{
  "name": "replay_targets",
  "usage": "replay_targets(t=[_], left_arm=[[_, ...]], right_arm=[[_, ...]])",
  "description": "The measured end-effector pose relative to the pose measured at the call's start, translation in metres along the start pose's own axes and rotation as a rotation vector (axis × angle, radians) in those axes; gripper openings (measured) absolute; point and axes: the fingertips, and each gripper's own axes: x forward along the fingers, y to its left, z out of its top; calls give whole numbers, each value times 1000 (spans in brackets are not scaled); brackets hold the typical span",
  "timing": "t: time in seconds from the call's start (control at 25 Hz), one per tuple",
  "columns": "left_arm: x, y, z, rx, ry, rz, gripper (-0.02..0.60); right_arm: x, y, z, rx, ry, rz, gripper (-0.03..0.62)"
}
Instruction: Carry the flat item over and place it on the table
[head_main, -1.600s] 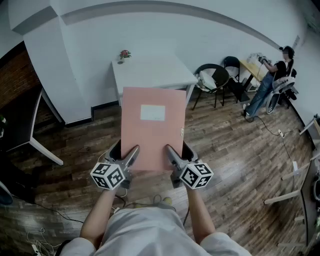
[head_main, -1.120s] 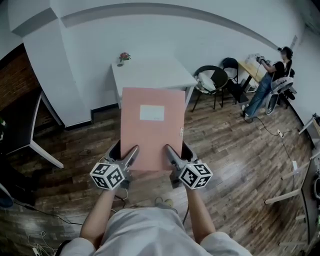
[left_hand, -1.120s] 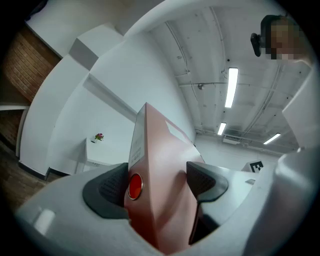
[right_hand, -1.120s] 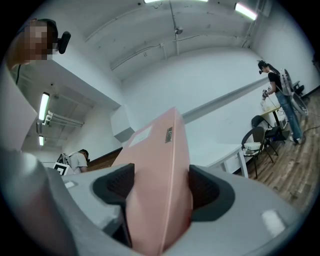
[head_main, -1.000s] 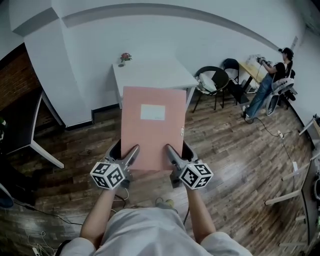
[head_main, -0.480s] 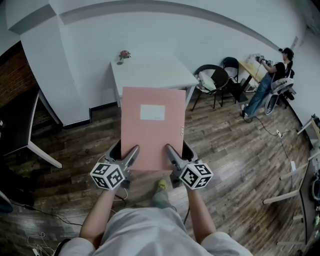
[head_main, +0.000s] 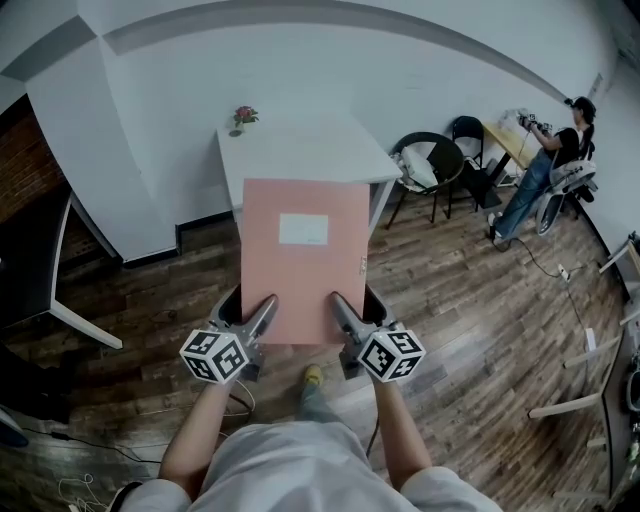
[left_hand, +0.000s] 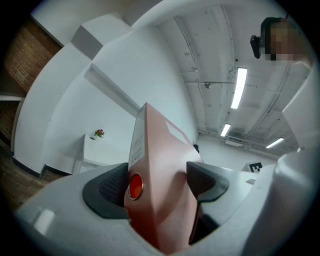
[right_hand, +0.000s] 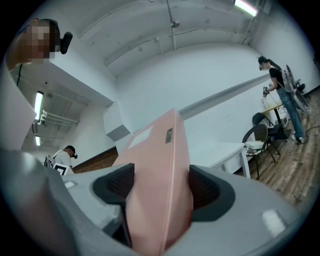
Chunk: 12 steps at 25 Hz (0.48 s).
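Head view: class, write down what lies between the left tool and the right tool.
In the head view, the near edge of the pink folder spans that gap, with the left tool and the right tool each shut on it.

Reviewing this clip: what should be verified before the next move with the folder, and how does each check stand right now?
1. The left gripper is shut on the pink folder: ok.
2. The right gripper is shut on the pink folder: ok.
3. The white table is in view ahead: ok.
4. Landing spot bare: ok; only a small flower pot stands at the far left corner.
5. Folder resting on the table: not ok; it is held in the air.
6. The floor directly ahead free of obstacles: cannot tell; the folder hides it.
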Motion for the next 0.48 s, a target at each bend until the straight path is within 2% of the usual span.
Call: replay_targets(t=[0.48], left_arm=[[142,50,4,-13,37,58,353]], right_arm=[[108,-111,29,50,43,20,337]])
